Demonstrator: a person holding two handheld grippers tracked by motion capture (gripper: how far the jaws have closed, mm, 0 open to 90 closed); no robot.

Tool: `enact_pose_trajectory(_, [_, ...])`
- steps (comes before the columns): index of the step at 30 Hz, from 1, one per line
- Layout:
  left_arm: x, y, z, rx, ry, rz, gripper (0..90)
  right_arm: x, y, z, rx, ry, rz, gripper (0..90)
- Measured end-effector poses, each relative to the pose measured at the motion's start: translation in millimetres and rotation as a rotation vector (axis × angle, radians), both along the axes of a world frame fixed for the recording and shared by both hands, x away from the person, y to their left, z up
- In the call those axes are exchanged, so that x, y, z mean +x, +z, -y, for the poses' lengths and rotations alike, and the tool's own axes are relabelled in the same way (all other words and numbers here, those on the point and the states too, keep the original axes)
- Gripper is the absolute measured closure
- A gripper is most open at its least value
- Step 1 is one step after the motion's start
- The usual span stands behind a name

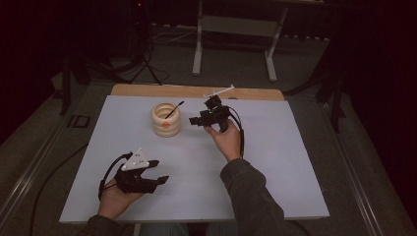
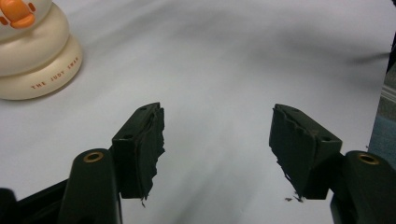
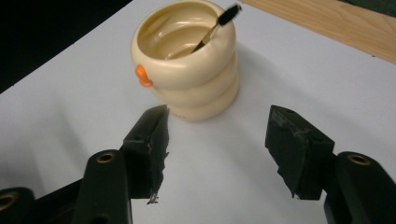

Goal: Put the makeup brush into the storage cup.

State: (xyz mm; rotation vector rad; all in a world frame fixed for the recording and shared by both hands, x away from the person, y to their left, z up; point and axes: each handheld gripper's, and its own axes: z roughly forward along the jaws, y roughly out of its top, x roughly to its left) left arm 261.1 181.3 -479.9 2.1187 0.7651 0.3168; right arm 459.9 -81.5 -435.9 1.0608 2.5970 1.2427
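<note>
A: Where's the cup?
B: Cream ribbed cup stands upright on the white tabletop, far centre-left. A thin black-tipped stick leans inside it.
A: Right tool?
B: Right tool sits just right of the cup, pointed at it, jaws spread, gripping nothing.
A: Left?
B: Left tool is low at the near-left, well apart from the cup. Jaws also spread, nothing between them.

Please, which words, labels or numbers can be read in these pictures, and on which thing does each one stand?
"THE JUDY SWAN", as far as it can be read, the last word blurred: small brown letters on the bottom ring of the cream cup, in the left gripper view.
No other text can be read.
</note>
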Motion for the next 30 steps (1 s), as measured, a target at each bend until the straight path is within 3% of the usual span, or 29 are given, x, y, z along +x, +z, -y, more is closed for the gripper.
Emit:
enact_pose_trajectory(20, [0.9, -3.3, 0.0, 0.001, 0.019, -0.014, 32.1, -27.1, -8.1, 53.1, 0.02, -0.004, 0.053, 34.4])
enact_pose_trajectory(30, [2.0, -3.6, -1.0, -0.003, 0.025, -0.013, 31.7, -35.0, -15.2, 73.1, 0.034, -0.019, 0.045, 33.9])
